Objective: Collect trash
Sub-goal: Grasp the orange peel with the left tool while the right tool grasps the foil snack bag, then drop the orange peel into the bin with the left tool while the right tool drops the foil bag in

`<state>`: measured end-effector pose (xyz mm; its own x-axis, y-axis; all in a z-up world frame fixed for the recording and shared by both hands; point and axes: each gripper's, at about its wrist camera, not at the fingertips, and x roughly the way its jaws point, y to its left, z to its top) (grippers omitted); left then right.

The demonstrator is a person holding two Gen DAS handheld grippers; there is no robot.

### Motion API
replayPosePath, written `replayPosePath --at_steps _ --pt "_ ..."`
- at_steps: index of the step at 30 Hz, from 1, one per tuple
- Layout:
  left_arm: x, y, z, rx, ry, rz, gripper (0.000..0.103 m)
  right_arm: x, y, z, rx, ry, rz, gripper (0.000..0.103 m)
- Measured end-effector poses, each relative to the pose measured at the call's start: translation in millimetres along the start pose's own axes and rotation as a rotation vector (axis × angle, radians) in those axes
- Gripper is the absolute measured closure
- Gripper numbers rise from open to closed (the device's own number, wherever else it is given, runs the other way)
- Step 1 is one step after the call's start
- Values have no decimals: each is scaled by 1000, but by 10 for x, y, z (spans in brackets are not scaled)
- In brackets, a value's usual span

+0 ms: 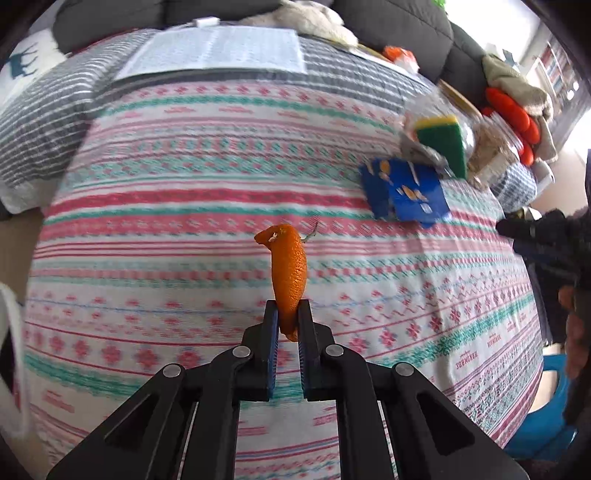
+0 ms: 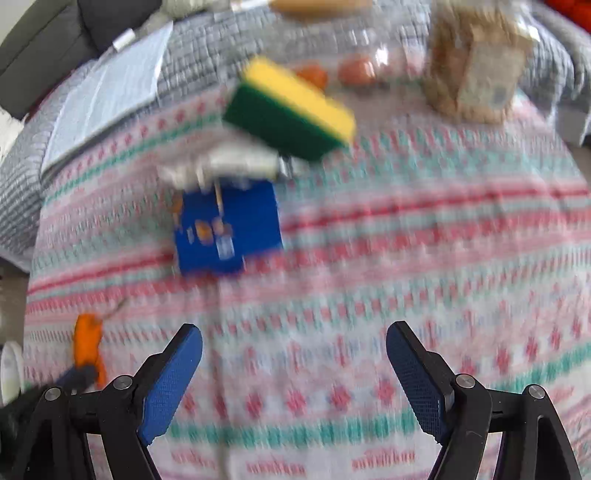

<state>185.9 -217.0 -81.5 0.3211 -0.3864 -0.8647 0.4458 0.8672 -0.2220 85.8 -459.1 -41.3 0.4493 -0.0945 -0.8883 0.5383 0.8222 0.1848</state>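
My left gripper (image 1: 288,308) is shut on an orange peel (image 1: 289,271) and holds it above the patterned tablecloth (image 1: 184,221). The peel also shows at the far left of the blurred right wrist view (image 2: 88,343). My right gripper (image 2: 294,345) is open and empty above the cloth. A blue wrapper (image 1: 404,194) lies flat ahead to the right of the peel; it also shows in the right wrist view (image 2: 229,230). A crumpled silver wrapper (image 2: 221,166) lies just behind the blue one.
A yellow and green sponge (image 2: 291,110) sits behind the wrappers. A clear bag of brown bread (image 2: 476,62) and two reddish round things (image 2: 356,72) lie at the back. A white printed sheet (image 1: 218,50) lies at the far edge. A dark sofa (image 1: 406,22) stands behind.
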Motion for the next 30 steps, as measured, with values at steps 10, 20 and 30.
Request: replayPosePath --at_steps 10,20,30 --pt "-353 533 12 -64 -26 49 93 238 239 627 134 -97 101 18" --pt "-493 790 -60 -82 -18 69 93 799 270 689 143 -23 24 43" --pt "-799 904 -204 -118 -48 38 93 424 157 293 77 -49 64 80"
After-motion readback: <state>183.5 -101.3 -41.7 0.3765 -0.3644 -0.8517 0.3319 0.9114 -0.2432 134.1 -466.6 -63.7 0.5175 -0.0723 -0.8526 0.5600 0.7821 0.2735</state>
